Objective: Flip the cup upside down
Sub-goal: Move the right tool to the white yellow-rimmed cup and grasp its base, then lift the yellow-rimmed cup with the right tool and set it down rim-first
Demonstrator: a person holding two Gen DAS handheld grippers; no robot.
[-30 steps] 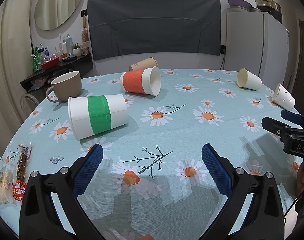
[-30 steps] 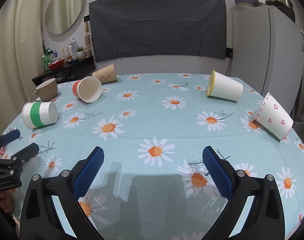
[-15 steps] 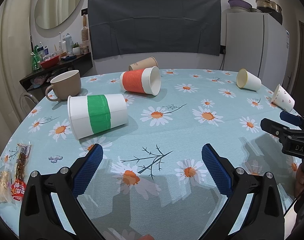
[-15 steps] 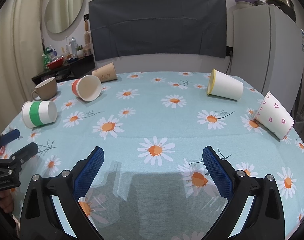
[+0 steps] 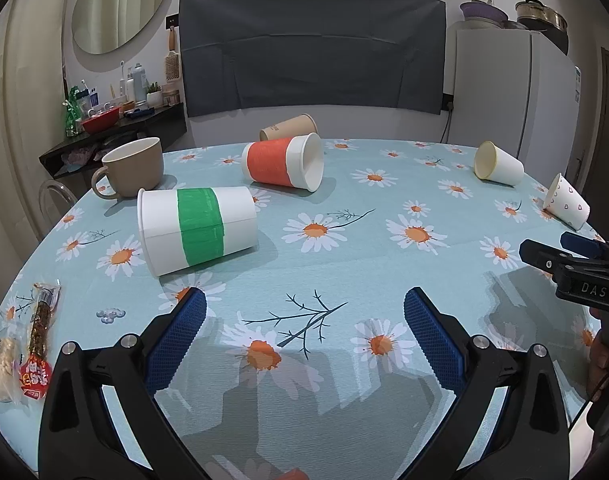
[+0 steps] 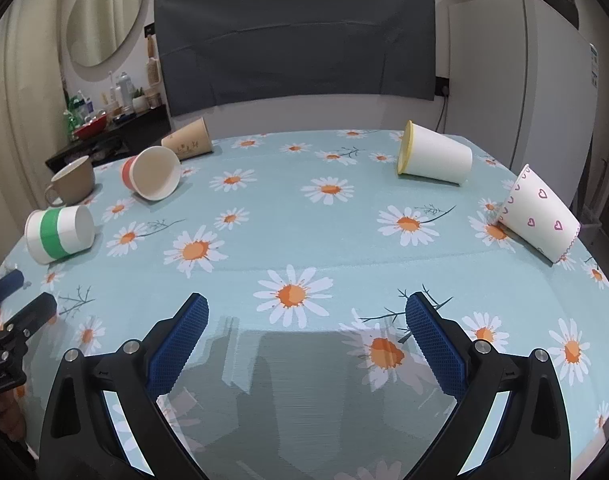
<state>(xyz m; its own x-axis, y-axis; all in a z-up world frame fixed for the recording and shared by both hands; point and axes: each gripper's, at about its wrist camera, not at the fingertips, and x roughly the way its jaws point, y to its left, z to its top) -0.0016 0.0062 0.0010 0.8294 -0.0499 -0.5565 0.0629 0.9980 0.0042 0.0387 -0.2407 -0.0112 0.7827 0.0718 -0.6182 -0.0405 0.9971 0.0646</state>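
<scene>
Several paper cups lie on their sides on a daisy tablecloth point(image 5: 344, 280). A green-banded cup point(image 5: 198, 230) lies just beyond my left gripper point(image 5: 304, 320), which is open and empty. An orange-banded cup point(image 5: 284, 162) and a brown cup point(image 5: 288, 128) lie farther back. A yellow-rimmed cup point(image 6: 434, 156) and a heart-print cup point(image 6: 540, 214) lie ahead and to the right of my right gripper point(image 6: 306, 322), which is open and empty. The green-banded cup also shows in the right wrist view point(image 6: 60, 232).
A tan mug point(image 5: 130, 168) stands upright at the back left. Snack packets point(image 5: 24, 356) lie at the left table edge. A fridge point(image 5: 512, 92) stands behind the table on the right. A dark shelf with bottles point(image 5: 112, 120) is at the back left.
Both grippers have stayed open over the near table edge. The right wrist view has shifted slightly, with the right gripper turned a little to the left.
</scene>
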